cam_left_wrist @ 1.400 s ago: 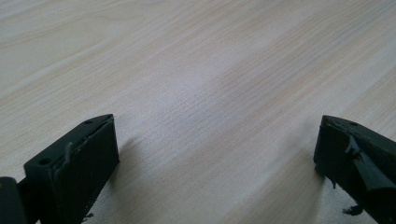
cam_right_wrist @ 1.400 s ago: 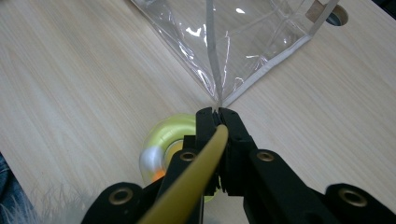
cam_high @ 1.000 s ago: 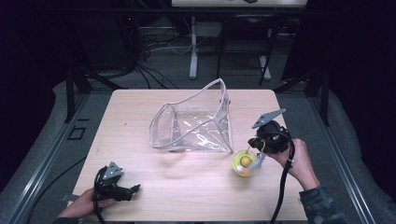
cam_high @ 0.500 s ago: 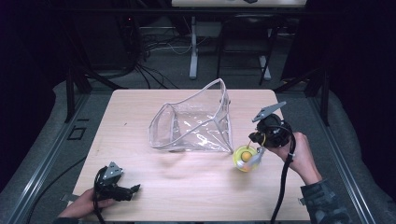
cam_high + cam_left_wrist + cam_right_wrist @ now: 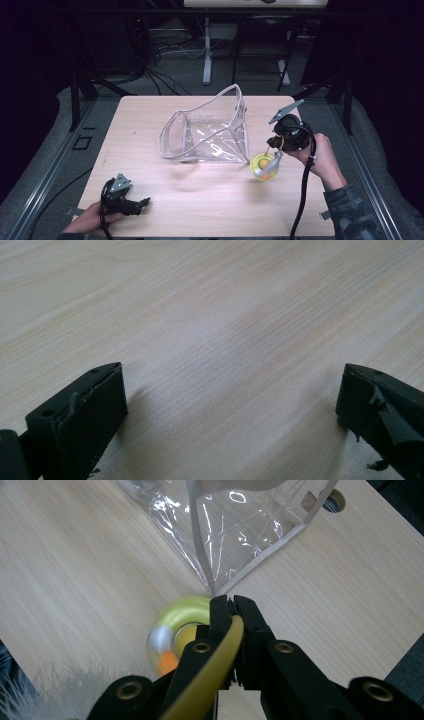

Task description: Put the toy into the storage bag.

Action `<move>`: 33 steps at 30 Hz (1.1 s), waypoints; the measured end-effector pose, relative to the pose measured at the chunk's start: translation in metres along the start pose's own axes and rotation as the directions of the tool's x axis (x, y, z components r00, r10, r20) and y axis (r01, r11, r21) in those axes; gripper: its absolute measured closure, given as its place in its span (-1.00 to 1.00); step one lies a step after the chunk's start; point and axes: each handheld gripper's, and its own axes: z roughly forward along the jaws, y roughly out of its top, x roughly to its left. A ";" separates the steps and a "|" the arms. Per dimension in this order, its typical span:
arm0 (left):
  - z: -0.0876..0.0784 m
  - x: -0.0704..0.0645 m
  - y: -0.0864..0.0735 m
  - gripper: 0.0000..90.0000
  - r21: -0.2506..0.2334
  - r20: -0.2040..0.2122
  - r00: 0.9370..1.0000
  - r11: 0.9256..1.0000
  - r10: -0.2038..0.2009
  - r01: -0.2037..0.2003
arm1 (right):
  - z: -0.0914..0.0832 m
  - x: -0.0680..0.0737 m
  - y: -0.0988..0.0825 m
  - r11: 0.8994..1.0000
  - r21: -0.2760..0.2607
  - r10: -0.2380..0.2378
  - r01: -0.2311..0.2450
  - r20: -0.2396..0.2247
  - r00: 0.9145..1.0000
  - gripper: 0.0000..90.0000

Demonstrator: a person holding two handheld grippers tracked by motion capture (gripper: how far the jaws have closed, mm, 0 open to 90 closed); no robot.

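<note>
Tabletop (image 5: 200, 200) of pale wood carries a clear plastic pouch (image 5: 210, 132) near its middle, mouth gaping toward the left, its grey-edged corner just beside a yellow ring toy (image 5: 264, 165). The right tongs (image 5: 272, 159) are pinched tight on that toy: in the right gripper view the black jaws close on the yellow rim (image 5: 227, 640), with the ring's orange and silvery beads (image 5: 162, 650) below and a tuft of white feathery fluff (image 5: 55, 690) at the lower left. The pouch's corner (image 5: 215, 587) sits just beyond the jaw tips. The right hand (image 5: 325, 160) grips the tool from the tabletop's right side, cable trailing down toward the near edge.

Compared with a second ago, the right tongs have tipped and slid slightly toward the right, and the toy has come along, keeping close to the pouch's corner. The pouch has not shifted.

The left tongs (image 5: 145, 201) rest at the near-left corner in the left hand (image 5: 90, 220), unmoved; the left gripper view shows their jaws spread wide over bare wood (image 5: 210, 340), holding nothing.
</note>
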 end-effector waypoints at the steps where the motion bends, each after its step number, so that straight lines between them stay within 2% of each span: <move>1: 0.000 0.000 0.000 -1.00 0.000 0.000 1.000 1.000 0.000 0.000 | -0.001 -0.001 0.002 1.000 0.014 -0.008 0.008 0.008 1.000 0.95; 21: -0.001 0.000 0.000 -1.00 0.007 0.008 1.000 1.000 -0.001 0.001 | -0.008 -0.013 0.024 0.998 0.058 -0.013 0.012 0.017 1.000 0.95; 33: -0.001 0.000 0.000 -1.00 0.008 0.007 1.000 1.000 0.002 -0.002 | -0.015 -0.017 0.040 0.996 0.088 -0.035 0.032 0.028 0.999 0.95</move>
